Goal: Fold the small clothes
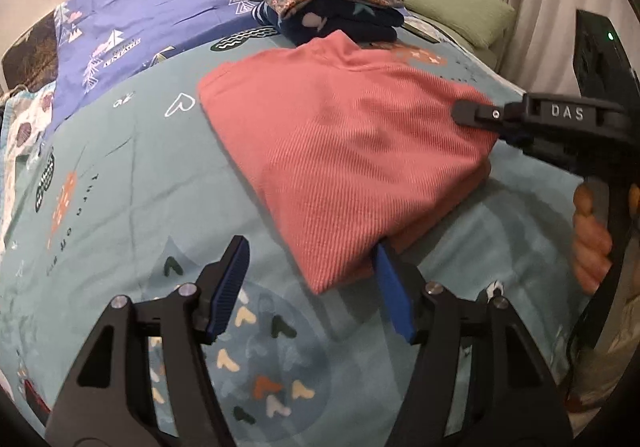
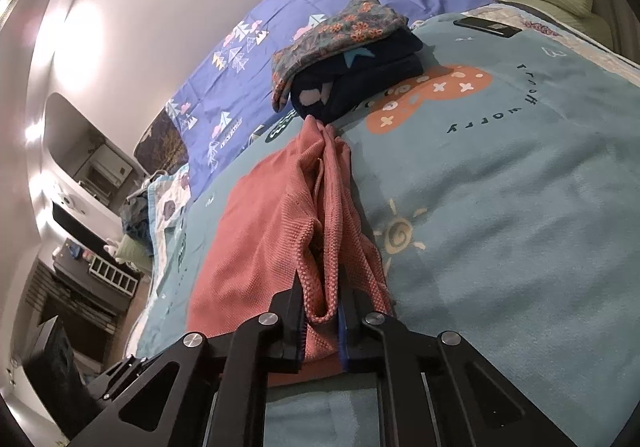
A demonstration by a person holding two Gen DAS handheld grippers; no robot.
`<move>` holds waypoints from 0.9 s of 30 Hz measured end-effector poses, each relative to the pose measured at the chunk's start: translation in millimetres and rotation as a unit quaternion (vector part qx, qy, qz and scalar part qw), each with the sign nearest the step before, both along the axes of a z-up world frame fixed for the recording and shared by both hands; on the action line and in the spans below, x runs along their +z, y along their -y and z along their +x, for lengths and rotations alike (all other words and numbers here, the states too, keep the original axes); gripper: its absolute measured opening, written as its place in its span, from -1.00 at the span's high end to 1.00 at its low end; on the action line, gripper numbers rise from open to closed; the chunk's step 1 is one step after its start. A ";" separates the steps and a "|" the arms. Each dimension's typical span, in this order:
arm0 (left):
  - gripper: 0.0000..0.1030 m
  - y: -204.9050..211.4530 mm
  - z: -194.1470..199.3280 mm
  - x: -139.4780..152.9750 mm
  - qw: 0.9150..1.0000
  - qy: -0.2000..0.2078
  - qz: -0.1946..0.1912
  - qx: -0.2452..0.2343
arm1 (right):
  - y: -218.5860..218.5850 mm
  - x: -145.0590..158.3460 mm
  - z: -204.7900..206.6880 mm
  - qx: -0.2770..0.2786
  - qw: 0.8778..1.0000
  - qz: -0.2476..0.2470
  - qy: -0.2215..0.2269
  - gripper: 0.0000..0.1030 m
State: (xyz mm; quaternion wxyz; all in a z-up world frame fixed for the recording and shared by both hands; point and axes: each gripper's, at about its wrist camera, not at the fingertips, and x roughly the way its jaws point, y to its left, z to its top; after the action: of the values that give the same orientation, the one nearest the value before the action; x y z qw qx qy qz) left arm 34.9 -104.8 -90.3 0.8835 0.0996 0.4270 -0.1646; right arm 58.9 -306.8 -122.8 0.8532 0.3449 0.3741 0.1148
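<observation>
The right gripper [image 2: 322, 321] pinches bunched layers of the pink knit garment [image 1: 340, 151] directly ahead of it. The left gripper [image 1: 312, 287] is spread, one finger under the near corner. Close fully on that corner before lifting; keep edges aligned.

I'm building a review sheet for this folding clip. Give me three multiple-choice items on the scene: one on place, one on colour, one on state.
1. Where is the pile of folded clothes?
A. beyond the garment being folded
B. on the green cushions
C. under the left gripper

2. What colour is the knit garment?
A. navy
B. salmon pink
C. white

3. How does the right gripper stand?
A. wide open
B. shut on the garment's edge
C. shut on nothing

Key: 1 A, the pile lies past the garment's far tip on the blanket. 2 B, both views show pink knit. 3 B, pink fabric is pinched between its fingers.
</observation>
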 end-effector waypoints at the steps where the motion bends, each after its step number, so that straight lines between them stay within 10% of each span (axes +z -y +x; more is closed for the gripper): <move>1: -0.25 1.7 1.1 -2.8 1.000 0.001 0.006 0.001 | 0.5 0.3 0.9 -0.001 1.000 0.004 0.000 0.83; 8: -0.25 1.3 0.9 -14.9 1.000 -0.011 0.012 0.017 | 5.1 9.6 1.2 -0.001 0.999 0.047 0.013 0.86; 12: 0.59 -20.4 6.7 -12.8 0.998 -0.028 -0.021 0.043 | 13.9 10.4 -3.5 -0.017 0.998 0.052 0.013 0.87; 19: 0.83 -25.2 -15.0 -18.7 0.998 -0.050 -0.014 0.034 | 22.9 -36.4 -6.0 -0.020 0.995 0.062 -0.070 0.86; 27: 0.85 -44.5 -26.9 11.5 0.996 -0.050 -0.065 0.016 | 30.2 6.8 -20.0 -0.036 0.998 -0.039 -0.031 0.76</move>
State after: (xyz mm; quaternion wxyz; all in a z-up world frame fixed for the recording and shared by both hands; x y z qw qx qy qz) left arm 8.0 -60.4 -78.8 0.8680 0.0265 0.4609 -0.1826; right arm 38.9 -337.0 -116.0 0.8573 0.3284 0.3921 0.0582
